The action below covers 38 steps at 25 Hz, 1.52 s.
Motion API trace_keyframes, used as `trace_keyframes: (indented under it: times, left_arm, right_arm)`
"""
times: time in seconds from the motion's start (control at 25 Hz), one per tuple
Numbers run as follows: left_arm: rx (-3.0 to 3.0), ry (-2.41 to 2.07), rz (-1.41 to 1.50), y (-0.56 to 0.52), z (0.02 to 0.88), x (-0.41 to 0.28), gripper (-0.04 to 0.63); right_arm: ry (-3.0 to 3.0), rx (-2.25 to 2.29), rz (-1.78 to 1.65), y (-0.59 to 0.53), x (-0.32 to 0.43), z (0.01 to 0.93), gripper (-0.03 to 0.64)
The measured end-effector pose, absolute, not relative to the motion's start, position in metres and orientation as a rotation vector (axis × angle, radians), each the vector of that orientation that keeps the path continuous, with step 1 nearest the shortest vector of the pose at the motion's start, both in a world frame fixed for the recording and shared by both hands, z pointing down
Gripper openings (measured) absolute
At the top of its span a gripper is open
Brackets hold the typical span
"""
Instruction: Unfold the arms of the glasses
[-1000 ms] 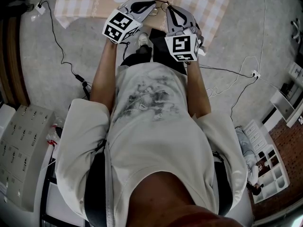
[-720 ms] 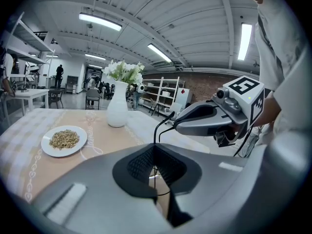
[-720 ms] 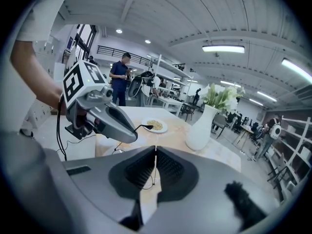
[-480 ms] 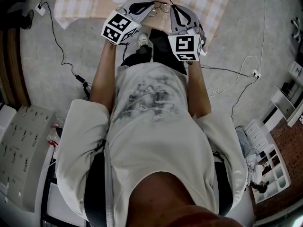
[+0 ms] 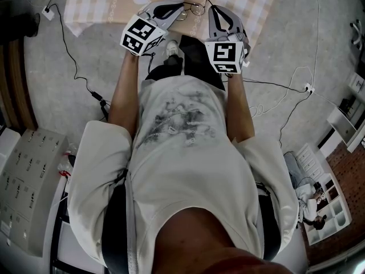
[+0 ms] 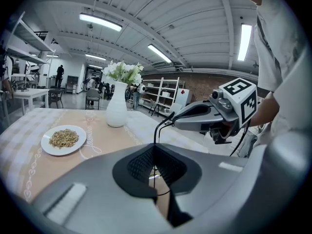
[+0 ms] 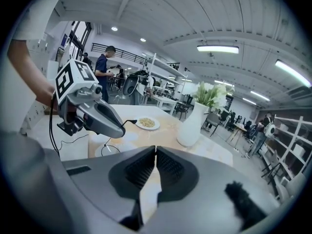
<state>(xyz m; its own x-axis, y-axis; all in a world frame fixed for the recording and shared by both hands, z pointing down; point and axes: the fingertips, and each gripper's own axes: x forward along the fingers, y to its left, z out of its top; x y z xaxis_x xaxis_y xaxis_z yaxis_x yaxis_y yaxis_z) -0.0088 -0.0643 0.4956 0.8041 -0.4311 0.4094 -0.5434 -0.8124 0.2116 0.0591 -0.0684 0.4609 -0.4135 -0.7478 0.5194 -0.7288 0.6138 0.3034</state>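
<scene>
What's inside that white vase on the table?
A bunch of white flowers with green leaves rises from the neck of the white vase. Its opaque wall hides the stems lower down and any water.

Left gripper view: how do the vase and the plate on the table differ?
The vase is tall and upright with flowers in it; the plate is low and flat with a heap of grainy food. The vase stands farther back than the plate, to its right. Both are white and sit on the table.
</scene>
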Motion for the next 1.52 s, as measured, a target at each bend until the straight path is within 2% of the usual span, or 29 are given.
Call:
trace_keyframes:
  times: [1.52]
  left_arm:
    - [2.627, -0.778, 0.452, -0.065, 0.500, -0.028, 0.009]
  right_arm:
    - [-2.151, 1.237, -0.004, -0.076, 0.079, 0.466, 0.023]
